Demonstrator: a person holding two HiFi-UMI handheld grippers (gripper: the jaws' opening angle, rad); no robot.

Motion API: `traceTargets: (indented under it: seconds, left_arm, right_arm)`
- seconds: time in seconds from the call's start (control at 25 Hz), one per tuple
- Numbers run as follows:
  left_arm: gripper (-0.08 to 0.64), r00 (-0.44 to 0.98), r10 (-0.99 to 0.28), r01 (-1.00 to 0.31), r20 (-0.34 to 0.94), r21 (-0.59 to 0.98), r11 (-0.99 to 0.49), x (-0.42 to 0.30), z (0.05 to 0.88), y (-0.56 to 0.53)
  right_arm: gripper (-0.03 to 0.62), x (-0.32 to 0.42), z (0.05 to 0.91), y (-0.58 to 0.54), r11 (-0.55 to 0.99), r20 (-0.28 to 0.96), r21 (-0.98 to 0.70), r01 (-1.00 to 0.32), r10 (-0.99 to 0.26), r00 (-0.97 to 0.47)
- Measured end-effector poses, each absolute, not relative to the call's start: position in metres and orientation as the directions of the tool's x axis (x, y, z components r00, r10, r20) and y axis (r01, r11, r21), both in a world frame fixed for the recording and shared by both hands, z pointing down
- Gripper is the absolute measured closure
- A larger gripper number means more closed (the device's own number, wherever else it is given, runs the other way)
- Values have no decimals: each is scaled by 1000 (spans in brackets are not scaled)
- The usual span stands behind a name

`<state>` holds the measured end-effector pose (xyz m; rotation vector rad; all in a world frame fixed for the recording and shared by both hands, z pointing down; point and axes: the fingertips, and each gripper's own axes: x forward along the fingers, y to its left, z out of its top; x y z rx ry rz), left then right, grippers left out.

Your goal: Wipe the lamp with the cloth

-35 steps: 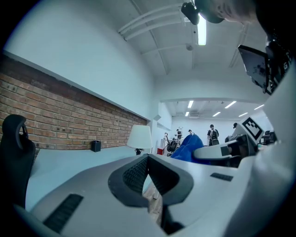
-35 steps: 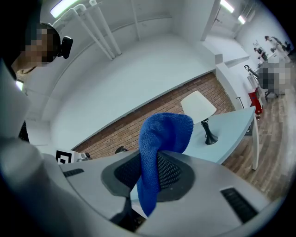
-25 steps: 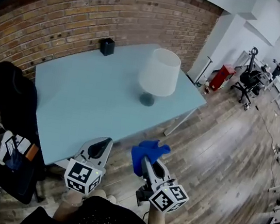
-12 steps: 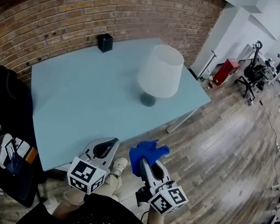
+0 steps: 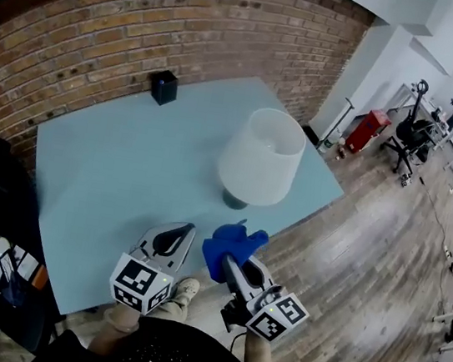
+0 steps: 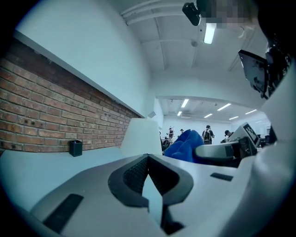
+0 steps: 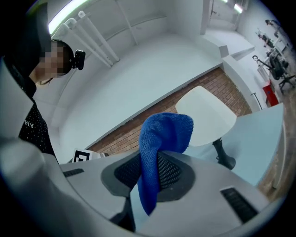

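A white table lamp (image 5: 262, 157) with a dark round base stands on the pale blue table (image 5: 127, 169), near its front right corner. In the right gripper view the lamp (image 7: 208, 116) rises just beyond the jaws. My right gripper (image 5: 228, 258) is shut on a blue cloth (image 5: 230, 245), which bunches up above the jaws (image 7: 159, 139). It hovers at the table's front edge, short of the lamp. Beside it on the left, my left gripper (image 5: 169, 239) is shut with nothing in it. From the left gripper view the lamp (image 6: 141, 137) and the cloth (image 6: 184, 145) show ahead.
A small black box (image 5: 164, 87) sits at the table's far edge against the brick wall (image 5: 148, 29). A dark chair (image 5: 1, 193) stands at the left. To the right lies wooden floor (image 5: 369, 239), with office chairs and people far off.
The view has closed in on the table: the lamp now stands nearer and larger, just ahead of both grippers. The cloth stays gripped in the right gripper.
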<state>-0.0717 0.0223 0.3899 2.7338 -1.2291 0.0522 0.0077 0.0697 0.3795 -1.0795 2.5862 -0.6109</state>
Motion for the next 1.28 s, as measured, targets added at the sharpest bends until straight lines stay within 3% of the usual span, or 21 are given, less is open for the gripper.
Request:
traceTargets:
  seconds: [0.36,0.68,1.0,1.28]
  left_arm:
    - [552,721,-692,-688,29,141,-712,-57,359,-53]
    - [551,712,-702,-687,-17,192,-701,-69,350,-114]
    - [552,721,-692,-684,29,189,-705,-59,367,-138]
    - [551,682,-727,-730,83,147,-668,-60,378,-140]
  right_arm:
    - [515,10,340,3,722,-84,-329,-608,-664,-743]
    - [515,12,210,-63,760,-210,15,-650,-633,-745]
    - [515,40,242,-98,631,4,147,-762,-770,-637]
    - [515,42,265,-96,662,62,261,-703,-738,-672]
